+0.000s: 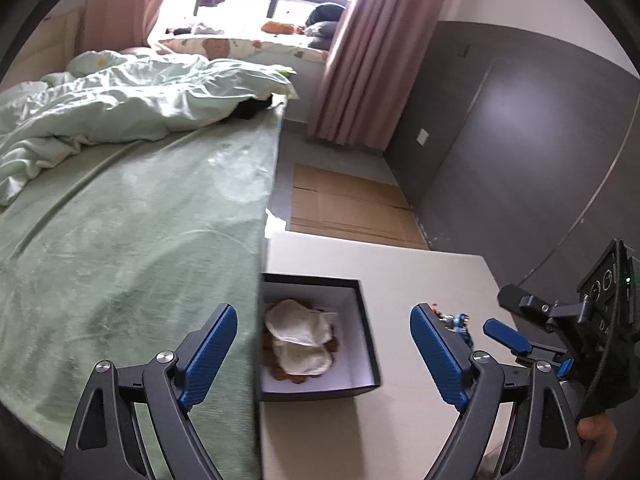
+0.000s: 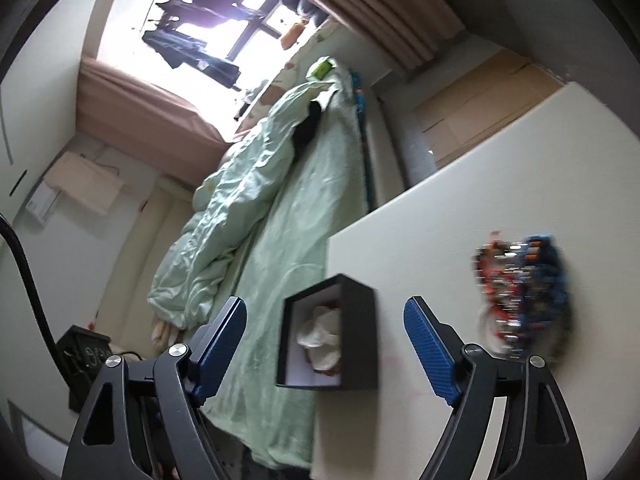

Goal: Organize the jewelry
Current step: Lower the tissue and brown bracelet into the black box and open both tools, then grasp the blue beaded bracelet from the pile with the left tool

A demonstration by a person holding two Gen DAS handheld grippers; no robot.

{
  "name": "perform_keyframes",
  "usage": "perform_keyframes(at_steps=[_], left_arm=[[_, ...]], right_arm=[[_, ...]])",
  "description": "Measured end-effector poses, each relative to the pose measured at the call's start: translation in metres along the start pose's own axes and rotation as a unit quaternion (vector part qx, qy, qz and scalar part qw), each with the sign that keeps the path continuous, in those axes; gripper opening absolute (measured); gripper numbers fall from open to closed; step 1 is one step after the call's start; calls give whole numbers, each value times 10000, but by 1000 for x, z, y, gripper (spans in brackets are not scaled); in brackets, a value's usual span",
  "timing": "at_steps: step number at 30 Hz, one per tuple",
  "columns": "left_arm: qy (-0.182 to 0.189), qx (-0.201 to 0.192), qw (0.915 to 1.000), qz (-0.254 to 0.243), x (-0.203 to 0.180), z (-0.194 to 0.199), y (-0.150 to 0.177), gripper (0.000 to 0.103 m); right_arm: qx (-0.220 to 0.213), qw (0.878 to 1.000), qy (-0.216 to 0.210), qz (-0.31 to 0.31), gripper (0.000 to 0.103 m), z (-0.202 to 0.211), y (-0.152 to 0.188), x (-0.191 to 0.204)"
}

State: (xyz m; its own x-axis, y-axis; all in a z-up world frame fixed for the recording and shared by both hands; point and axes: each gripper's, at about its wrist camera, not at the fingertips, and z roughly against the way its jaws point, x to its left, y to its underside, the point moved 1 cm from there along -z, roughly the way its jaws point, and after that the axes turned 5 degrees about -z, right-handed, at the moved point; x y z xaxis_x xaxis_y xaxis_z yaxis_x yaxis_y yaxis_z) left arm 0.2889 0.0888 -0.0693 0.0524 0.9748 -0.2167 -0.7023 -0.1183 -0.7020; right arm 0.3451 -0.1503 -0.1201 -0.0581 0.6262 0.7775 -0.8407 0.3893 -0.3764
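Observation:
A black box with a white inside [image 1: 362, 344] stands on the white table [image 1: 420, 280] beside the bed. It holds white pouches [image 1: 298, 326] over brown beads. A pile of blue and red bead jewelry [image 2: 524, 292] lies on the table right of the box; in the left wrist view only its edge [image 1: 458, 320] shows behind my finger. My left gripper [image 1: 324, 356] is open and empty, above the box. My right gripper [image 2: 326, 344] is open and empty, tilted, with the box [image 2: 356, 292] between its fingers; it also shows in the left wrist view [image 1: 516, 340], right of the jewelry.
A bed with a green sheet [image 1: 140, 220] and a rumpled duvet [image 1: 120, 96] runs along the table's left edge. Flattened cardboard [image 1: 344, 204] lies on the floor beyond the table. A grey wall [image 1: 520, 140] and pink curtain [image 1: 360, 60] are at the right.

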Motion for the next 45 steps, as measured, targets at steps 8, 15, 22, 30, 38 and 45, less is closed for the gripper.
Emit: perform_keyframes(at_steps=[8,15,22,30,38,45], left_arm=[[179,101,9998,-27,-31,-14,-1,89],[289,329,9989,-190,-66,-40,1,89],[488,622,9959,-451,-98,-76,4,89],[859,1063,9871,-836,-140,-120,8,70],[1028,1530,9790,-867,-157,-162,29,48],[917,1794,9744,-997,-163,-176,38,9]], right_arm=[[34,9995,322,7,82,21,-3,-18],[-104,9957,841,-375,91,38,-12,-47],[-101,9917,993,-807,91,53,-22,-84],[-244,9841,1067,-1398,91,72,-32,-125],[-270,9812,1140,-1536,91,77,-33,-142],[-146,9807,1165,-1566,91,71,-36,-151]])
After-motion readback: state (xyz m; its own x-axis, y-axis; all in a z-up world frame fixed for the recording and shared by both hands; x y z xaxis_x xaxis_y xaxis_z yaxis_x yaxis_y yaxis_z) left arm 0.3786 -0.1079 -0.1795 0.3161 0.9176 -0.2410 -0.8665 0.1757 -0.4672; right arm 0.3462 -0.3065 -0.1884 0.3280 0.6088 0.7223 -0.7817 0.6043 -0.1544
